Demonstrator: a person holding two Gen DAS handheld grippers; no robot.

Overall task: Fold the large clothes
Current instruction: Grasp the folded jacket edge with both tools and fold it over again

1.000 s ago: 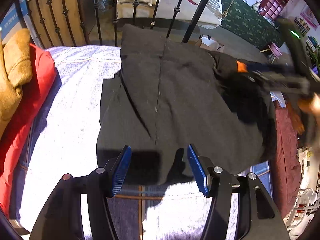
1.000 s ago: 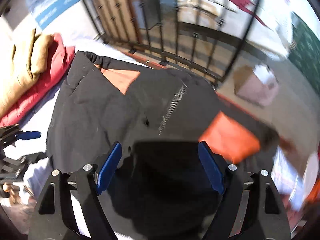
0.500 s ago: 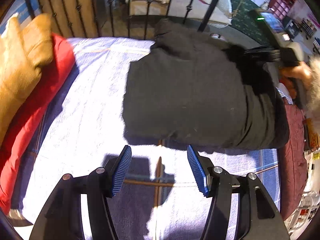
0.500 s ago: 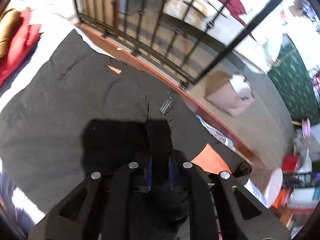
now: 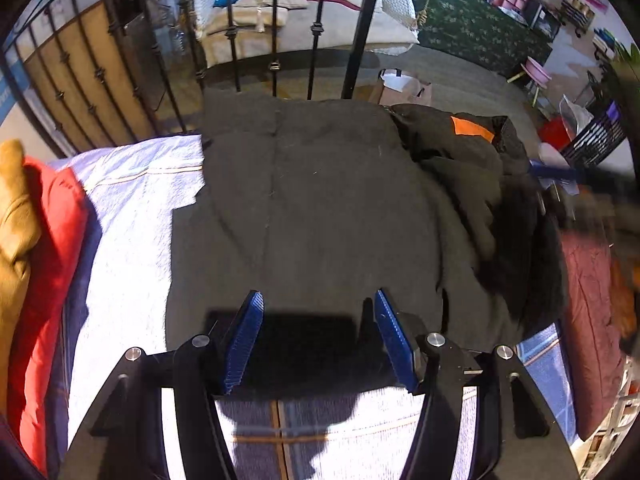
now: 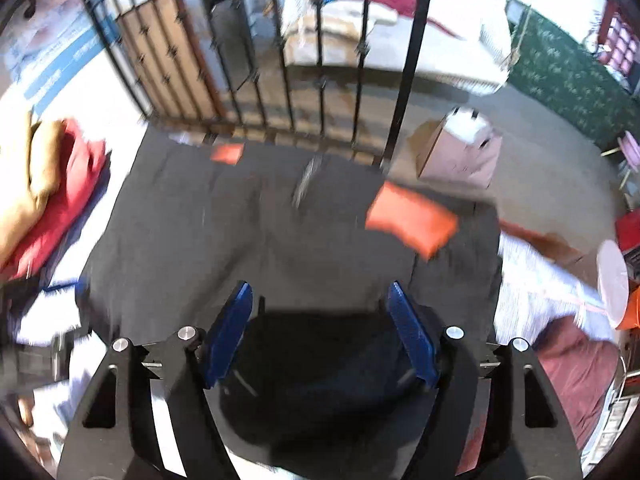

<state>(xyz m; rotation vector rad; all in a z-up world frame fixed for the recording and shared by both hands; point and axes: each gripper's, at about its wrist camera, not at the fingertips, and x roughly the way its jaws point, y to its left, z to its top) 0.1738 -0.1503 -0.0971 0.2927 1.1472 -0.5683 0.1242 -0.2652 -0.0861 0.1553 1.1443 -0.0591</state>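
Garment: one large black jacket (image 5: pixel 312 216) lies on the bed, its far edge against the black iron bed rail (image 5: pixel 316 36), its near hem just ahead of the left tongs.
Jacket, flat part: the wide left portion is spread smooth, with one seam running down its middle.
Jacket, bunched part: the right side is heaped in folds, and one orange patch (image 5: pixel 470 130) shows on top of the heap.
Orange patches, right wrist view: two show on the black cloth, a small one (image 6: pixel 226 153) near the rail and a larger one (image 6: pixel 412 220) to the right; both are blurred.
Left tongs (image 5: pixel 316 336): one pair, two blue pads, jaws apart, nothing between them; they hang above the near hem and their shadow falls on the cloth.
Right tongs (image 6: pixel 322 332): one pair, two blue pads; the jaws have just been opening and now stand apart with no cloth pinched, dark fabric lying below them.
Bed cover: one pale lilac sheet (image 5: pixel 132 208) with thin orange stripes, bare to the left of the jacket.
Pillows: one red cushion (image 5: pixel 44 264) and one mustard one (image 5: pixel 14 216) stacked at the left edge.
Other cloth: one maroon piece (image 5: pixel 590 304) at the right edge of the bed.
Floor beyond the rail: one paper bag (image 5: pixel 404 86).
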